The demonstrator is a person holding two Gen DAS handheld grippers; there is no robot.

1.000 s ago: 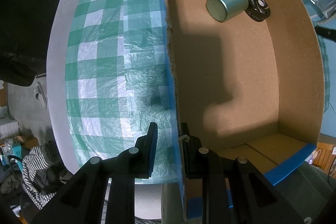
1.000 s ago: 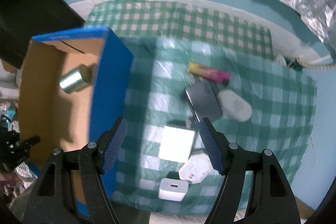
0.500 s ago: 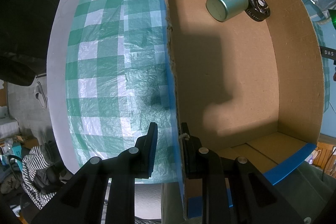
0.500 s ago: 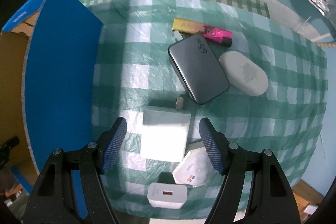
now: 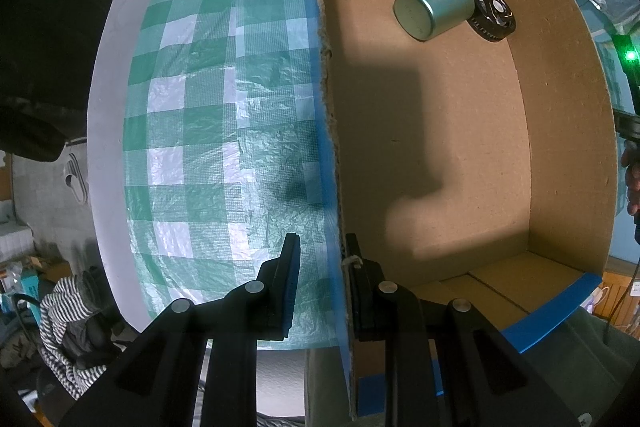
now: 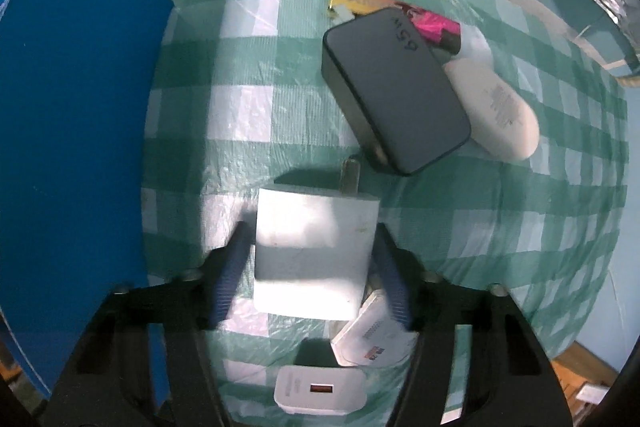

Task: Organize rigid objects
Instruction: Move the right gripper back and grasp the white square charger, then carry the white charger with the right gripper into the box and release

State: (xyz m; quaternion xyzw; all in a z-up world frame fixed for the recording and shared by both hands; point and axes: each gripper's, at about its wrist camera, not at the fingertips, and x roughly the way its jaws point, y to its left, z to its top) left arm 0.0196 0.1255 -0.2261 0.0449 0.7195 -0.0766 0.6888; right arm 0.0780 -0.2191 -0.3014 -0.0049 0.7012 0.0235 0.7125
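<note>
Left view looks down along its claw (image 5: pixel 318 279) astride the brown cardboard box's (image 5: pixel 568 131) wall; right view hangs close over the green checked desk (image 6: pixel 248 99); both share that box.

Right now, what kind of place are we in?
Probably a lived-in room at home: a table under a green checked tablecloth, phone chargers lying on it, striped clothes heaped beside it, a cardboard box.

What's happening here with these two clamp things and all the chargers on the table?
A person is sorting small items into a cardboard box. The left gripper pinches the box's wall. The right gripper straddles a white charger on the checked cloth, not yet clamped. A metal tin and a black round part already lie inside.
</note>
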